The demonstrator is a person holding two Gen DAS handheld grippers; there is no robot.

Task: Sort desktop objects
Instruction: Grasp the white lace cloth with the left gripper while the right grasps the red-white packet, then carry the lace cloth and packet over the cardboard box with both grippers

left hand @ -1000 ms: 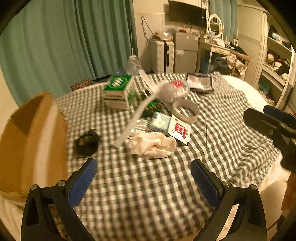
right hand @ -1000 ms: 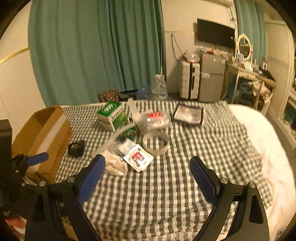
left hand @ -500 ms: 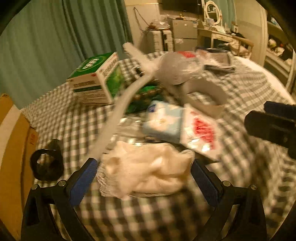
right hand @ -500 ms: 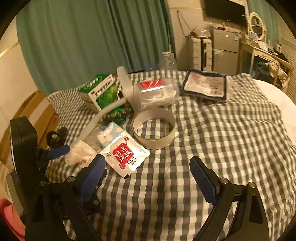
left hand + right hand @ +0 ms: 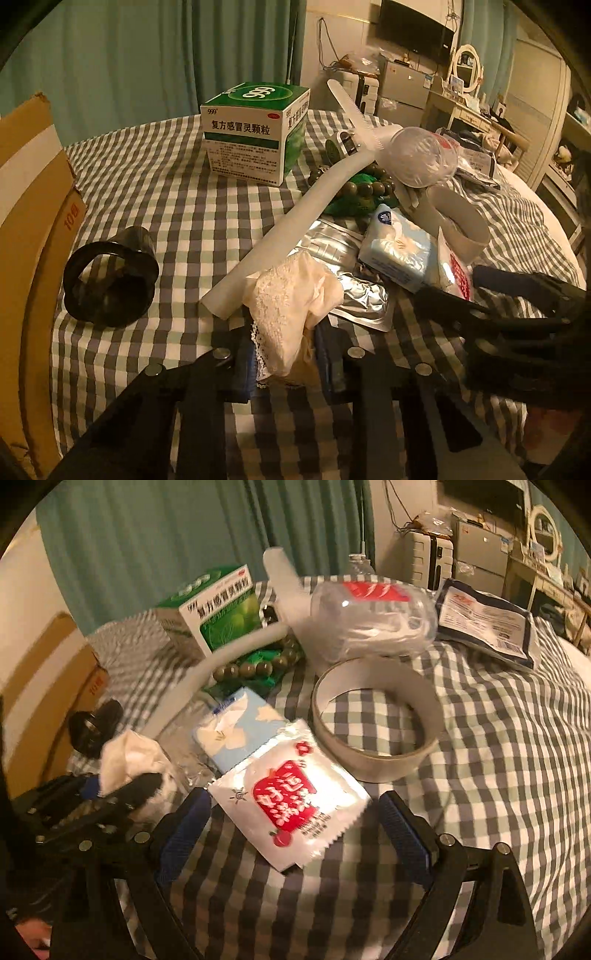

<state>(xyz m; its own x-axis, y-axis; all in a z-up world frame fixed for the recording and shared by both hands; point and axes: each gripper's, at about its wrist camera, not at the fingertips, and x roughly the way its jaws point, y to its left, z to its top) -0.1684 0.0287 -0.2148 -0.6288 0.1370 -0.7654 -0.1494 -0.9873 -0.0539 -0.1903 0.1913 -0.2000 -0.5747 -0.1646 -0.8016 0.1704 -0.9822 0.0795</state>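
My left gripper (image 5: 286, 356) is low over the checked cloth, its jaws closing with a cream lace cloth (image 5: 291, 295) pinched between the pads. The right wrist view shows the same left gripper (image 5: 110, 790) at the left with the lace cloth (image 5: 129, 753). My right gripper (image 5: 293, 830) straddles a red-and-white sachet (image 5: 291, 797); its jaws are closing, and both pads stand just clear of the sachet's edges. A blue tissue pack (image 5: 240, 727) lies partly under the sachet.
On the table are a green medicine box (image 5: 255, 136), a long white plastic strip (image 5: 295, 210), a bead bracelet (image 5: 369, 188), a clear tub (image 5: 369, 616), a tape ring (image 5: 376, 723) and a black ring (image 5: 107, 280). A cardboard box (image 5: 29, 206) stands left.
Both grippers dropped toward the pile. The left jaws went from wide open to shut on the lace cloth. The right gripper came down around the sachet and its jaws narrowed.
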